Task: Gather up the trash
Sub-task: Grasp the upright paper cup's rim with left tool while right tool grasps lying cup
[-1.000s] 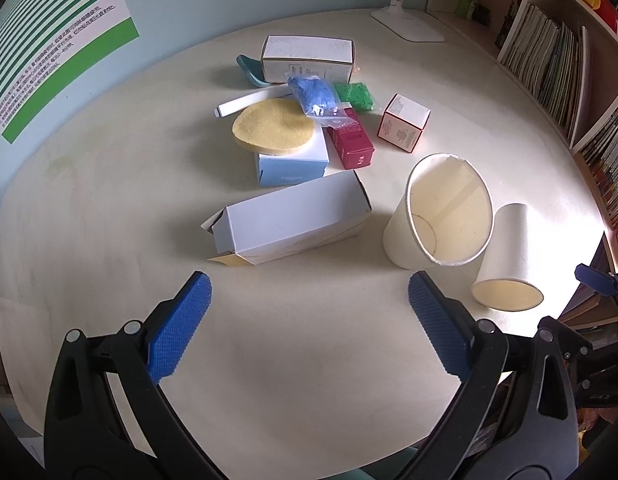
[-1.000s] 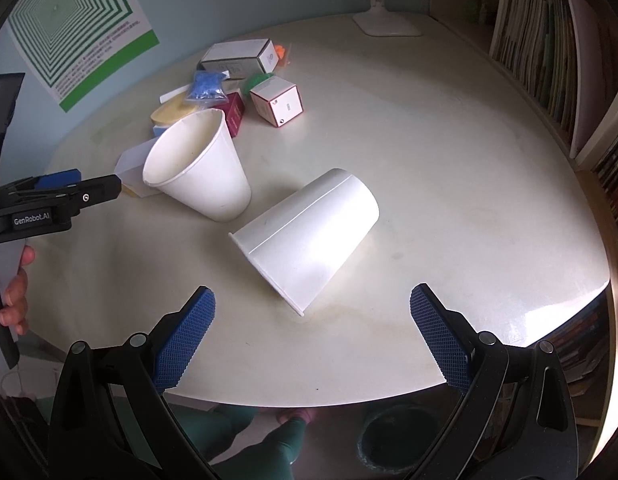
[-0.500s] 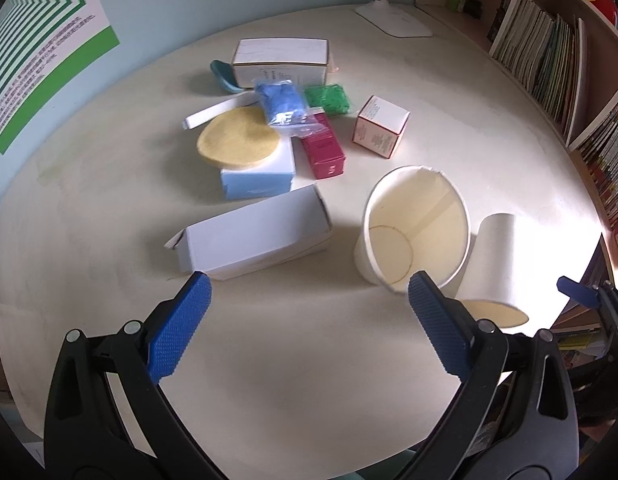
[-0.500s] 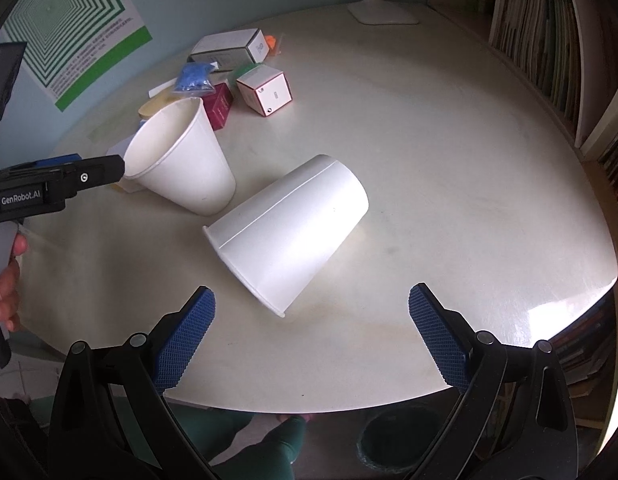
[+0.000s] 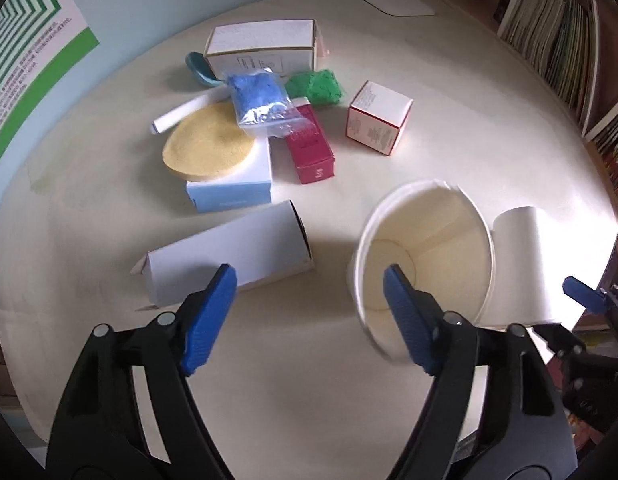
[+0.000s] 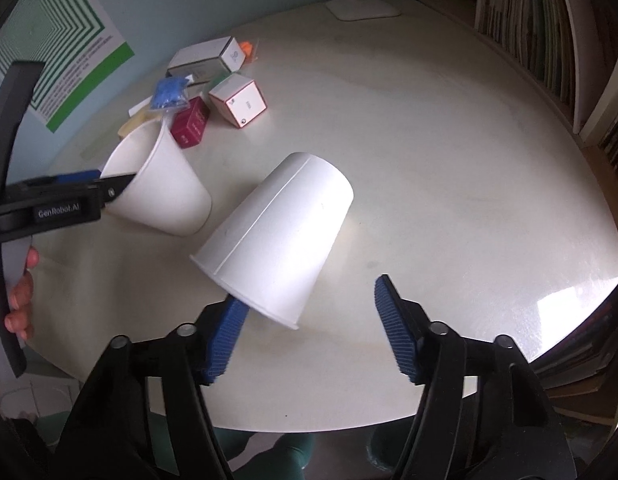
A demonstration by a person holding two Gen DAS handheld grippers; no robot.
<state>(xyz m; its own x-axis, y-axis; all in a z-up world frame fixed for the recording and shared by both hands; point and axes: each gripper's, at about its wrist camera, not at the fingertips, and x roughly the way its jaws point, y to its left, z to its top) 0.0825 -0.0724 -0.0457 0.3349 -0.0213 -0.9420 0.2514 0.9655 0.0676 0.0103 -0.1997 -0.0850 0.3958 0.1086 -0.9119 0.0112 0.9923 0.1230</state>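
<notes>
Item, upright paper cup [image 5: 425,256], standing on the round table [image 5: 309,380] just beside the tipped paper cup [image 6: 277,236]: our left gripper [image 5: 309,316] has just been closing, its right pad inside the mouth and no pinch on the wall yet. Item, tipped paper cup, lying on its side: our right gripper [image 6: 305,328] has likewise been closing, still spread, left pad at the rim. We judge both want gentle pinches on the rims, lest thin walls crush or the tipped one roll

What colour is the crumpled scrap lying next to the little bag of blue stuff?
Green scrap; it shows best in the left wrist view.
</notes>
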